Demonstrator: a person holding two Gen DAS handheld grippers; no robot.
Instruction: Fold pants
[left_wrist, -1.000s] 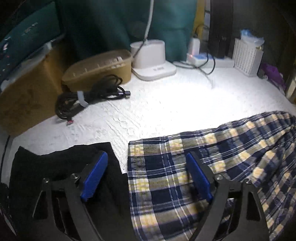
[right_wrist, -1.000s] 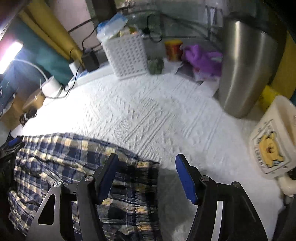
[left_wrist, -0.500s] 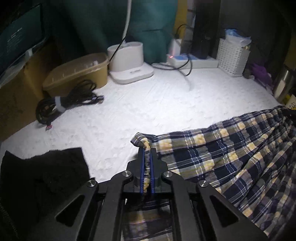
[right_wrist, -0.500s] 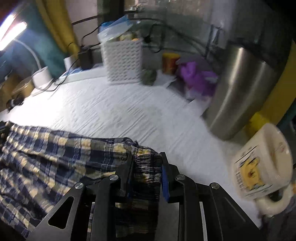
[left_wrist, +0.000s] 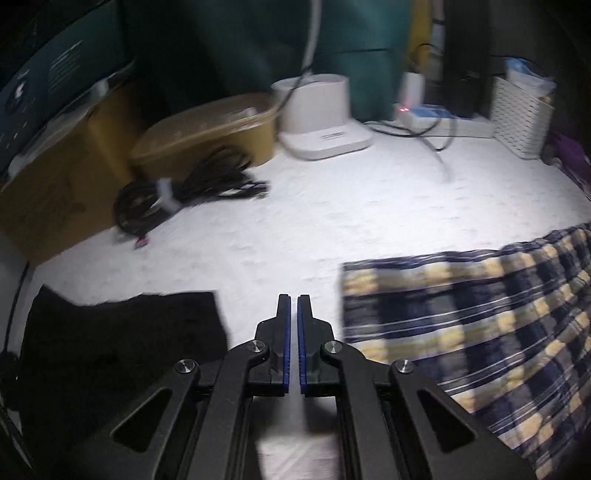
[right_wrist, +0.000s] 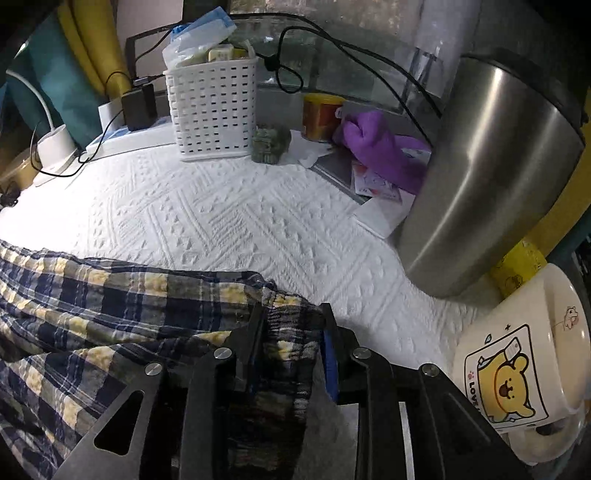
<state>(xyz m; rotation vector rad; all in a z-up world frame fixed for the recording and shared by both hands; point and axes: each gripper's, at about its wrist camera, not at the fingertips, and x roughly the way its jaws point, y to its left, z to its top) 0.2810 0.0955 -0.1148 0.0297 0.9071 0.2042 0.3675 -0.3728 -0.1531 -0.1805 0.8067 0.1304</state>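
The navy, yellow and white plaid pants (left_wrist: 480, 332) lie on the white textured cover (left_wrist: 332, 229). In the left wrist view my left gripper (left_wrist: 293, 302) is shut with nothing between its blue pads, just left of the pants' leg end. In the right wrist view my right gripper (right_wrist: 291, 317) is shut on the gathered waistband of the pants (right_wrist: 110, 295), which spread away to the left.
A black garment (left_wrist: 122, 343) lies left of the left gripper. A coiled black cable (left_wrist: 177, 195), tan box (left_wrist: 207, 133) and white lamp base (left_wrist: 325, 122) stand behind. A white basket (right_wrist: 212, 107), steel bin (right_wrist: 491, 177), purple cloth (right_wrist: 380, 147) and cream mug (right_wrist: 517, 365) surround the right gripper.
My left gripper has let go of the pants' leg end and moved left, jaws still together. My right gripper keeps its hold on the waistband and has shifted slightly.
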